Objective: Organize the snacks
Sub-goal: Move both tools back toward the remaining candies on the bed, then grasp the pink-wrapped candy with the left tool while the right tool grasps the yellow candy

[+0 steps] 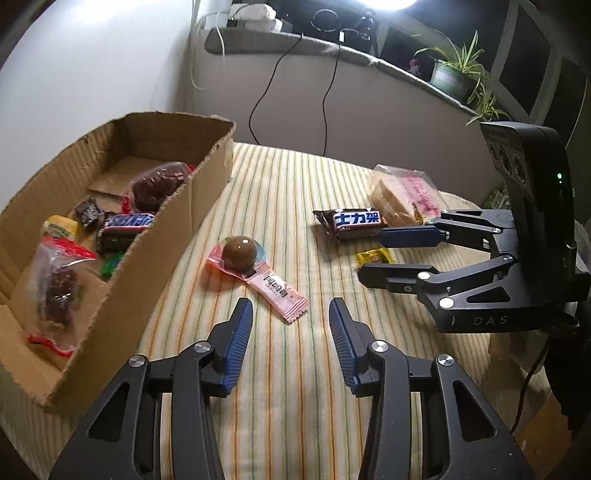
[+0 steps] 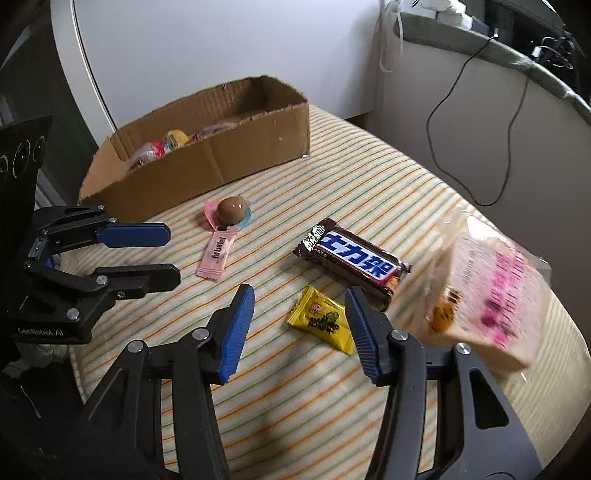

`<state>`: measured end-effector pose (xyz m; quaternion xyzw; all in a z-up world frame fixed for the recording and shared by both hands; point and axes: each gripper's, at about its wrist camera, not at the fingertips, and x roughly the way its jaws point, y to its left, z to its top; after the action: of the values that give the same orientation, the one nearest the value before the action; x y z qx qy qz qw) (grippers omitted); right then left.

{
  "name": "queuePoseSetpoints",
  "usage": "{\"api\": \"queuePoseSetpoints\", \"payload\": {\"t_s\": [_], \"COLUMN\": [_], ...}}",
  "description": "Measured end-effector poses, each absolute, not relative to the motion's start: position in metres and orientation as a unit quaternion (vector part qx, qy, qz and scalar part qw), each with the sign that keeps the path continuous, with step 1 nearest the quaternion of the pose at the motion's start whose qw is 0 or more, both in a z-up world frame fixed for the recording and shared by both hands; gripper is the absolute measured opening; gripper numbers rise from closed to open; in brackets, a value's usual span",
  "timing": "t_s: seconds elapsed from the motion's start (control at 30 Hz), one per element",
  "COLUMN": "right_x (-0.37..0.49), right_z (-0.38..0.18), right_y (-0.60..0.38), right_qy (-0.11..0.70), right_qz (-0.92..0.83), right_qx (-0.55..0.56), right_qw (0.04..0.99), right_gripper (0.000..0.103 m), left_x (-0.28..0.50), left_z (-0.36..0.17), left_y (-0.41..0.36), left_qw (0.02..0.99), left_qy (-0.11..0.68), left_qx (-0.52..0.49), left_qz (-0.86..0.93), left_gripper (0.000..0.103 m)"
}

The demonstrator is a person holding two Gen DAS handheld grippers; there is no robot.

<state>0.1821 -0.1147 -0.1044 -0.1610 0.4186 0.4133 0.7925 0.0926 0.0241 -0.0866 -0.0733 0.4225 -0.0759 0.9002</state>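
Four snacks lie loose on the striped desk (image 2: 332, 177) — the yellow candy (image 2: 323, 319) at 12 o'clock between the right hand-held gripper (image 2: 299, 334)'s parted fingers. Light, crinkly, likely slippery; pinch mid-wrapper. Left hand-held gripper (image 1: 291, 345) gapes, empty.

Lighting: 1 strong lamp (image 1: 388, 3) at the top edge of the left wrist view, blown out to white; the rest of the room is moderately dim.
Glare: a small highlight on the chocolate ball lollipop (image 1: 240, 251); a soft bright patch on the white wall (image 1: 92, 55).
Shadows: soft and short beneath the wrappers on the striped cloth (image 1: 288, 192); a darker one under the right gripper (image 2: 299, 317) along the cloth's near edge.
Blur: the bagged bread (image 2: 484, 291) is smeared in the right wrist view; the cardboard box (image 1: 110, 295) contents are slightly soft.
Distortion: heavy fisheye bending, with black vignette in all 4 corners of both views.
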Motion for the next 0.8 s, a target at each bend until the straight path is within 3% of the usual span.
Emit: {"api": "queuePoseSetpoints", "payload": {"t_s": [0.8], "right_x": [0.185], "right_z": [-0.120], "right_y": [-0.119], "right_qy": [0.448], "right_qz": [0.440], "right_qx": [-0.185], "right_qw": [0.756], "right_gripper": [0.050], "left_x": [0.122], "left_z": [-0.104], "left_y": [0.010], "left_qw": [0.892], "left_qy": [0.446], "left_qx": [-0.049], "left_qz": [-0.057], "left_gripper": [0.041]}}
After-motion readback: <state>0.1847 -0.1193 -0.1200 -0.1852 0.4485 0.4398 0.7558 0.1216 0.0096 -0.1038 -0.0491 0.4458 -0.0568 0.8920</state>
